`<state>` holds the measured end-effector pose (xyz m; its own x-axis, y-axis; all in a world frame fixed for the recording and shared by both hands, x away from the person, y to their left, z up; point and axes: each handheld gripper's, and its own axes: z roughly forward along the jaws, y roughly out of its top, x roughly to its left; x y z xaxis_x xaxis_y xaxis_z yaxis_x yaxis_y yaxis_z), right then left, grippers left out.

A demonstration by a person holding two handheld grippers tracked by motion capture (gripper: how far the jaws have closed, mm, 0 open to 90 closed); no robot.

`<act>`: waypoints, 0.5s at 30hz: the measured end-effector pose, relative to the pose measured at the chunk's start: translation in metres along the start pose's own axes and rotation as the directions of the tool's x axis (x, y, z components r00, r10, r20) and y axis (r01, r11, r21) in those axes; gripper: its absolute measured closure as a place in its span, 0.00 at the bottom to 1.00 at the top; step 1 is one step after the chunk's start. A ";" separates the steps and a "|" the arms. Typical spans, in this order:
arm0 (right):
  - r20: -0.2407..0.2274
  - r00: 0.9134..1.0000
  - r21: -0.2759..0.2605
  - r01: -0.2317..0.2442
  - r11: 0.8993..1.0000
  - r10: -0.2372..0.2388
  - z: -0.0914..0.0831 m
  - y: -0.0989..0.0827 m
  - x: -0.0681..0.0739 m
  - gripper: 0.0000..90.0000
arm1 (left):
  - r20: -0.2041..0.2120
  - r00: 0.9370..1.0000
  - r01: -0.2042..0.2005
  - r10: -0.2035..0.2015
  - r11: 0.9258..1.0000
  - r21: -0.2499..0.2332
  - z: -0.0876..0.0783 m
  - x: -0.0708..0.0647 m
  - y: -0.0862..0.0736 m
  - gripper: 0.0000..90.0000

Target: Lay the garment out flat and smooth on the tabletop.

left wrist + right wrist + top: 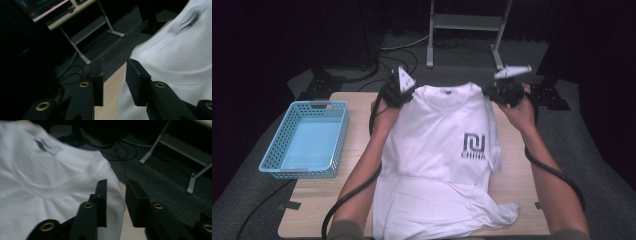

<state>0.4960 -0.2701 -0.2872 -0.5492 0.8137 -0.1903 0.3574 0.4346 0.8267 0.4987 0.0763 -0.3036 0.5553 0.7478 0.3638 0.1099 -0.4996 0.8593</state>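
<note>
A white T-shirt (437, 150) with a dark "CHINA" logo (474, 146) lies face up on the wooden table (357, 115), its lower part folded and rumpled near the front edge. My left gripper (398, 92) hovers at the shirt's left shoulder and my right gripper (504, 91) at its right shoulder, both near the table's far edge. In the left gripper view the jaws (115, 75) stand apart with nothing between them, the shirt (175, 57) just to their right. In the right gripper view the gripper (116, 187) is open too, beside the shirt's shoulder (50, 195).
A light blue plastic basket (307, 140) stands on the table's left side. Behind the table a metal stand (467, 22) rises from the dark carpet, with cables (399, 50) on the floor. Black cables trail from both grippers along the person's forearms.
</note>
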 end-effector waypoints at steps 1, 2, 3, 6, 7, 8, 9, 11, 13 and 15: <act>0.008 1.000 -0.015 -0.020 1.000 0.020 0.007 0.007 -0.002 0.76 | 0.027 0.999 0.021 -0.021 1.000 0.016 0.006 0.002 -0.003 0.69; -0.006 0.999 -0.019 -0.033 0.999 0.033 0.011 0.008 -0.001 0.76 | 0.080 0.995 0.060 -0.063 0.997 0.040 0.013 0.001 -0.012 0.64; -0.031 0.999 -0.021 -0.033 0.999 0.033 0.019 0.003 0.004 0.75 | 0.107 0.991 0.069 -0.076 0.996 0.059 0.016 -0.003 -0.021 0.59; -0.092 0.995 0.034 -0.023 0.999 0.026 0.034 -0.029 0.021 0.71 | 0.204 0.972 0.094 -0.116 0.989 0.113 0.016 -0.018 -0.051 0.51; -0.114 0.993 0.055 -0.027 0.998 0.033 0.036 -0.042 0.026 0.71 | 0.212 0.969 0.099 -0.124 0.987 0.125 0.014 -0.022 -0.058 0.49; -0.131 0.990 0.067 -0.037 0.997 0.046 0.036 -0.052 0.029 0.71 | 0.237 0.961 0.111 -0.143 0.983 0.144 0.010 -0.028 -0.068 0.47; -0.152 0.986 0.081 -0.053 0.995 0.065 0.034 -0.068 0.034 0.71 | 0.269 0.947 0.137 -0.174 0.979 0.153 0.006 -0.034 -0.077 0.45; -0.182 0.980 0.111 -0.064 0.992 0.084 0.030 -0.089 0.042 0.71 | 0.290 0.940 0.130 -0.182 0.973 0.190 -0.004 -0.046 -0.091 0.40; -0.213 0.973 0.136 -0.063 0.989 0.092 0.018 -0.114 0.053 0.70 | 0.316 0.928 0.135 -0.197 0.969 0.209 -0.014 -0.056 -0.102 0.36; -0.255 0.962 0.160 -0.062 0.985 0.102 0.006 -0.131 0.062 0.70 | 0.338 0.919 0.123 -0.203 0.962 0.243 -0.028 -0.069 -0.115 0.31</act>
<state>0.4192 -0.2745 -0.4107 -0.6844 0.7282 0.0361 0.5069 0.4396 0.7415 0.4242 0.0943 -0.4175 0.7667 0.6409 0.0388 0.3742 -0.4951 0.7841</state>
